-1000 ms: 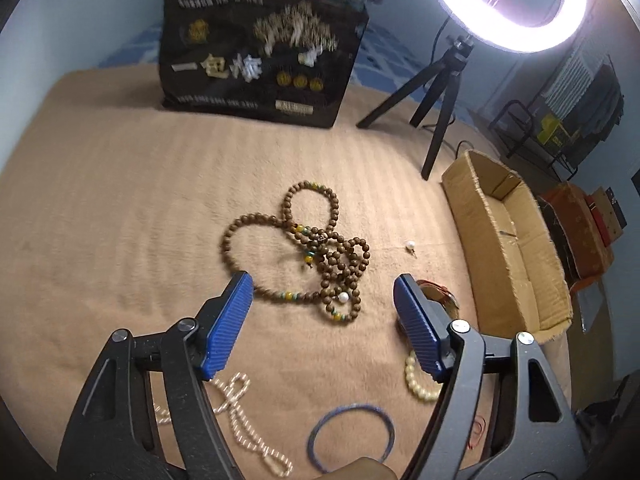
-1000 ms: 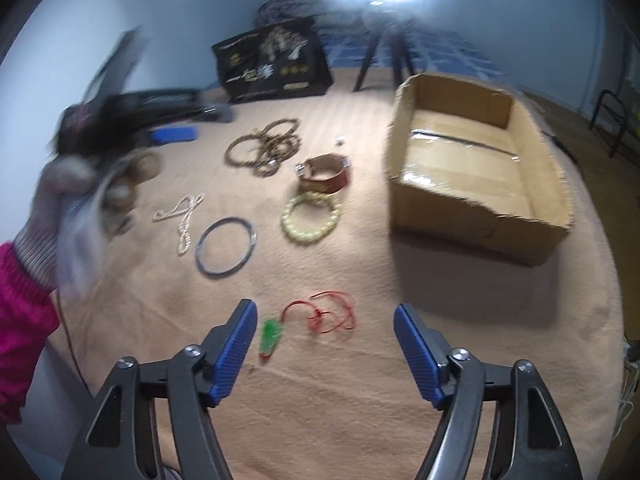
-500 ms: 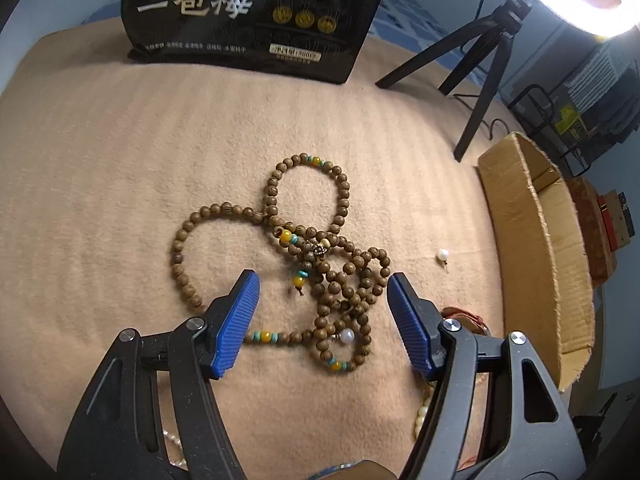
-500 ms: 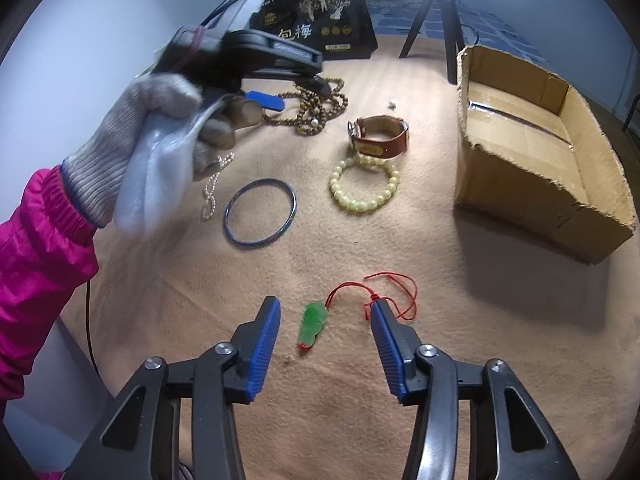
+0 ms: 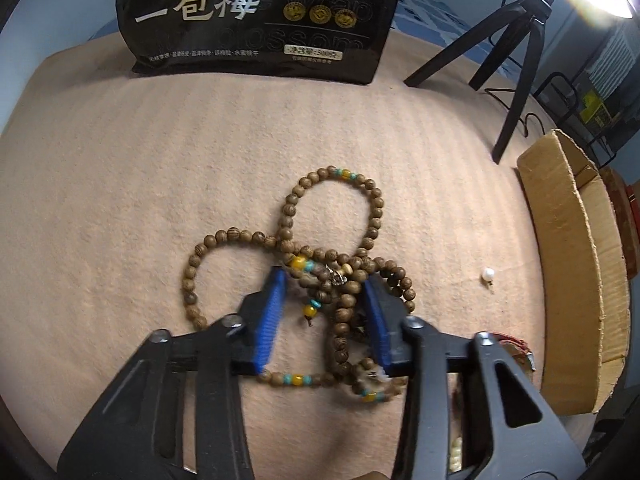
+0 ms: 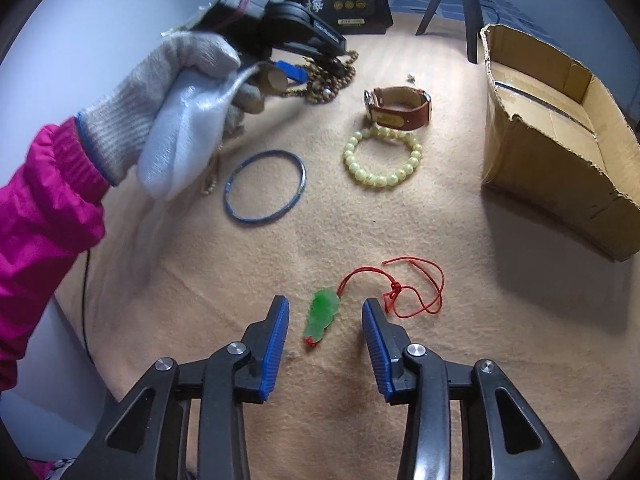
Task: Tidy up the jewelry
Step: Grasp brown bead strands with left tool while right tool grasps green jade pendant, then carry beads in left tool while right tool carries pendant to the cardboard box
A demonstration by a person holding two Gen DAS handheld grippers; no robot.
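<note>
2 grippers open, left [image 5: 324, 280] straddling wooden bead necklace [image 5: 332, 240], right [image 6: 325, 308] around green pendant [image 6: 320, 314].

Grained wooden bead necklace [image 5: 332, 248] on matt, napped beige cloth [image 5: 160, 184]; corrugated cardboard box [image 6: 560, 136].

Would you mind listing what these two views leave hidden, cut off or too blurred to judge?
- Left wrist view: the lower coils of the wooden bead necklace are motion-blurred and partly behind the left gripper fingers, so contact is unclear.
- Left wrist view: the watch and pale bead bracelet only peek past the gripper arm.
- Right wrist view: the gloved left hand covers the pearl strand and most of the wooden beads.
- Both views: the cardboard box floor is partly hidden by its walls.
</note>
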